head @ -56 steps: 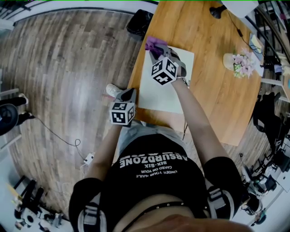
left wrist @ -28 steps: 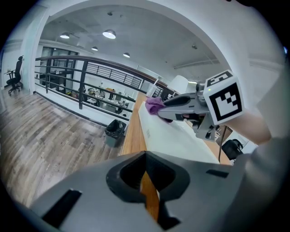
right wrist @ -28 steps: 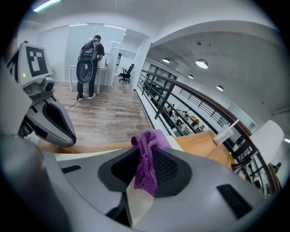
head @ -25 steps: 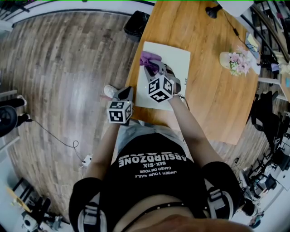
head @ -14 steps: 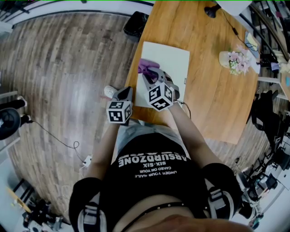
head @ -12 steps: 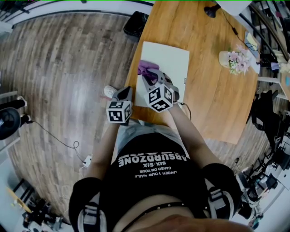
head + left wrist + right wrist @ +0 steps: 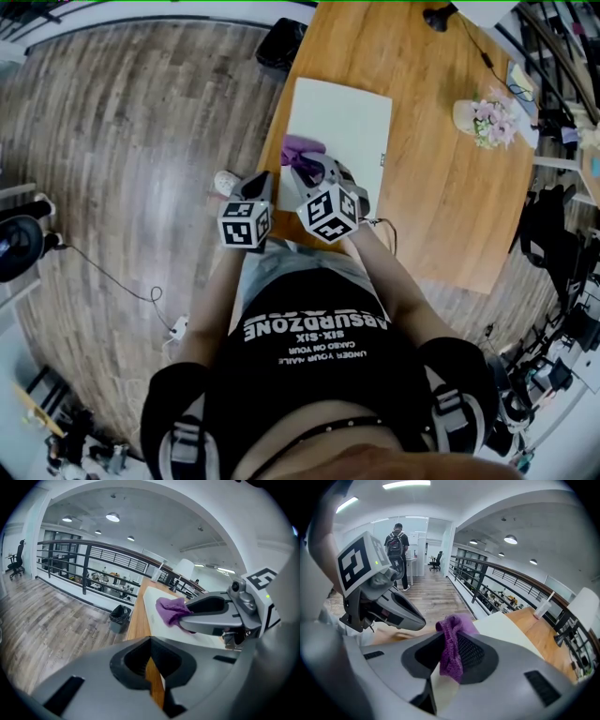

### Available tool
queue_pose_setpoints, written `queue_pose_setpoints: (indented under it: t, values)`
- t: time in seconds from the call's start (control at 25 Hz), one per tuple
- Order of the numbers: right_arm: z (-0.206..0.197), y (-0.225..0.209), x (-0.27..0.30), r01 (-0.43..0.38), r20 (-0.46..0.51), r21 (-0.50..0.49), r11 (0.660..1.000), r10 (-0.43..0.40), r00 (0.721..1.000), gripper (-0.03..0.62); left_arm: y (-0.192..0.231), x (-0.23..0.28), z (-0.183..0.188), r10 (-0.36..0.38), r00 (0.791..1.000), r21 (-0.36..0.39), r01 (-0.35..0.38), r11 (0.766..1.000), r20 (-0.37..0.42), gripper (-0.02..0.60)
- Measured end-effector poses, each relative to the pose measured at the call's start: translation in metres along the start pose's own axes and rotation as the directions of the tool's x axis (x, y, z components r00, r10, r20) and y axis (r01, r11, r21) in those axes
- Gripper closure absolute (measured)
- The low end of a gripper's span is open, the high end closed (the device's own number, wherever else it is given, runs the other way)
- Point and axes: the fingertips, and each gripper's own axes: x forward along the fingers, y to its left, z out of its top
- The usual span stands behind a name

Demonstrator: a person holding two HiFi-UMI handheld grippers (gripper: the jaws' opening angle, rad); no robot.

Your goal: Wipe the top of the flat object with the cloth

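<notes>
A white flat board [image 7: 342,127] lies on the wooden table [image 7: 441,178], near its left edge. My right gripper [image 7: 305,169] is shut on a purple cloth [image 7: 300,150] and holds it on the board's near left corner. In the right gripper view the cloth [image 7: 452,644] hangs pinched between the jaws over the board [image 7: 506,627]. My left gripper [image 7: 258,187] is shut and holds nothing; it hangs just off the table's left edge, beside the right one. The left gripper view shows the cloth [image 7: 171,611] and the right gripper [image 7: 194,620] over the board [image 7: 159,611].
A pot of pink flowers [image 7: 487,117] stands on the table's right side, a black lamp base [image 7: 441,19] at its far end. A black bin [image 7: 281,42] sits on the floor past the table's far left corner. A person [image 7: 396,555] stands far down the hall.
My right gripper has dragged the purple cloth along the board's left side, from its far corner toward me. The left gripper has drifted slightly up and stays shut.
</notes>
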Motion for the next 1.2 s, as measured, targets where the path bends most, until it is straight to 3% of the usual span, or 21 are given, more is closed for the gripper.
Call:
queue_pose_setpoints:
  t: [1.2]
  values:
    - [-0.022,0.096,-0.043,-0.225,-0.062,-0.091,0.970,0.220,0.973,0.496,-0.002,-0.026,-0.017,0.068,0.997,-0.023,-0.067,0.997,0.028,0.566]
